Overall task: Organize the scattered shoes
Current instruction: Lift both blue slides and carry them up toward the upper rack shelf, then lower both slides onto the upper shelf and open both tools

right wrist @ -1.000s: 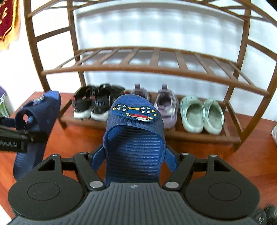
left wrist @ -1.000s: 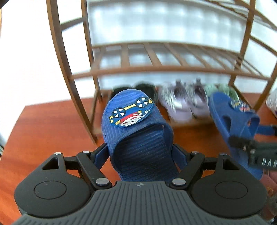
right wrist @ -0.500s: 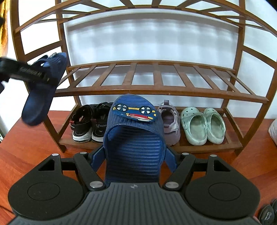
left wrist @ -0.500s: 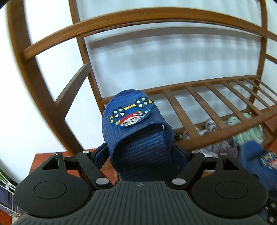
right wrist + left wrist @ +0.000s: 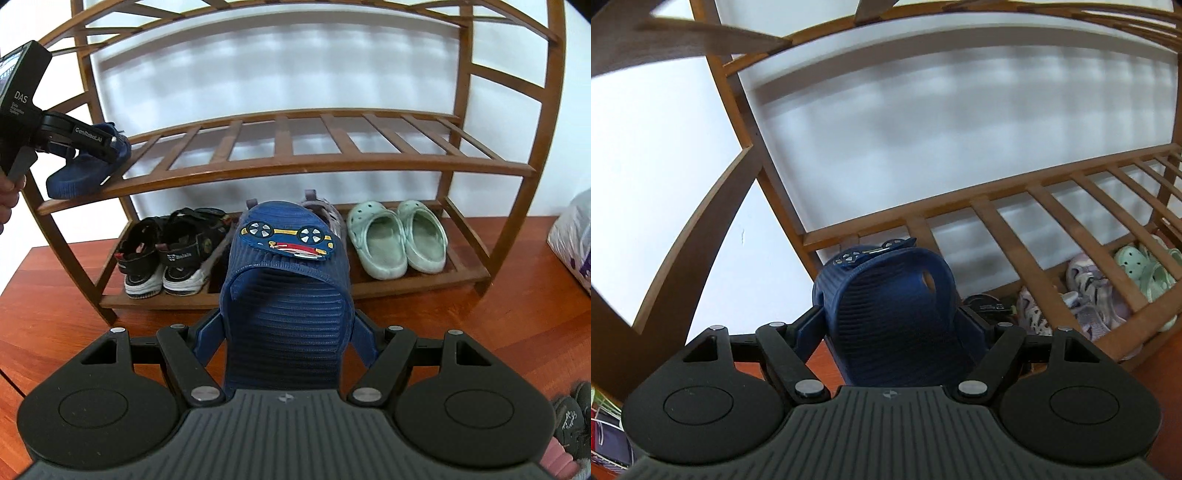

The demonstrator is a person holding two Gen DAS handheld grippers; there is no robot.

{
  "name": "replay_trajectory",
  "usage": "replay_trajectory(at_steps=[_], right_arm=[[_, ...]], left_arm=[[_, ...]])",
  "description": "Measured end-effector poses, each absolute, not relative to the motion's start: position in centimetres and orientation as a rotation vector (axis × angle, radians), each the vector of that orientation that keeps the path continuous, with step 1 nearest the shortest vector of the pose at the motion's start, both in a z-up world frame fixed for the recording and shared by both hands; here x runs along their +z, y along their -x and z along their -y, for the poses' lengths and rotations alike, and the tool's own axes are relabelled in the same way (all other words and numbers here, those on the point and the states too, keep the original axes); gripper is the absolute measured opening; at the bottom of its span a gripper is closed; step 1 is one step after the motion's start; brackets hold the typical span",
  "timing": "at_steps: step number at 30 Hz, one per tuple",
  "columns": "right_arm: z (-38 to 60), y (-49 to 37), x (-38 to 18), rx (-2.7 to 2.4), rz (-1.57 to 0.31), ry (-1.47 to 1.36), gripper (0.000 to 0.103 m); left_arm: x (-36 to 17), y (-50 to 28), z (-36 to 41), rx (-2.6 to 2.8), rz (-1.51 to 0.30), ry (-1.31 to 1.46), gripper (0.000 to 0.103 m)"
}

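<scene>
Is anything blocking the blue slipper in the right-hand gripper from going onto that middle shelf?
Nothing visible does. The blue slipper in the right gripper faces a middle shelf bare except for the other slipper at its far left end, held by the left gripper.

middle shelf [image 5: 295, 162]: bare slats from the middle to its right end, room to pass | its left end: blue sandal [image 5: 88, 166] and left gripper [image 5: 92, 142] in the way | below it: black sandals [image 5: 170, 254], green clogs [image 5: 397, 240] fill the bottom shelf
</scene>
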State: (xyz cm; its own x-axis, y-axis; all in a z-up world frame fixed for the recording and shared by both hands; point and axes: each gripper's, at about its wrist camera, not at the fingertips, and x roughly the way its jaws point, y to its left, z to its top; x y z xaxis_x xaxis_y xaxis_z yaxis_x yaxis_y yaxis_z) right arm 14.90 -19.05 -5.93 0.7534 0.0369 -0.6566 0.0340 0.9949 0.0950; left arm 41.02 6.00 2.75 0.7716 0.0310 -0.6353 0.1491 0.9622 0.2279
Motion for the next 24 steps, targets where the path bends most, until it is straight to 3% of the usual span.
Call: replay_trajectory(at_steps=[15, 24], right_arm=[[18.1, -15.6, -5.3, 0.023, -0.705, -0.094, 0.077], [17.6, -15.6, -3.8, 0.043, -0.683, -0.076, 0.077]], left_arm=[[3.9, -38.3, -6.3, -0.123, -0.656, -0.245, 0.092], [4.9, -34.0, -7.4, -0.153, -0.628, -0.181, 0.094]])
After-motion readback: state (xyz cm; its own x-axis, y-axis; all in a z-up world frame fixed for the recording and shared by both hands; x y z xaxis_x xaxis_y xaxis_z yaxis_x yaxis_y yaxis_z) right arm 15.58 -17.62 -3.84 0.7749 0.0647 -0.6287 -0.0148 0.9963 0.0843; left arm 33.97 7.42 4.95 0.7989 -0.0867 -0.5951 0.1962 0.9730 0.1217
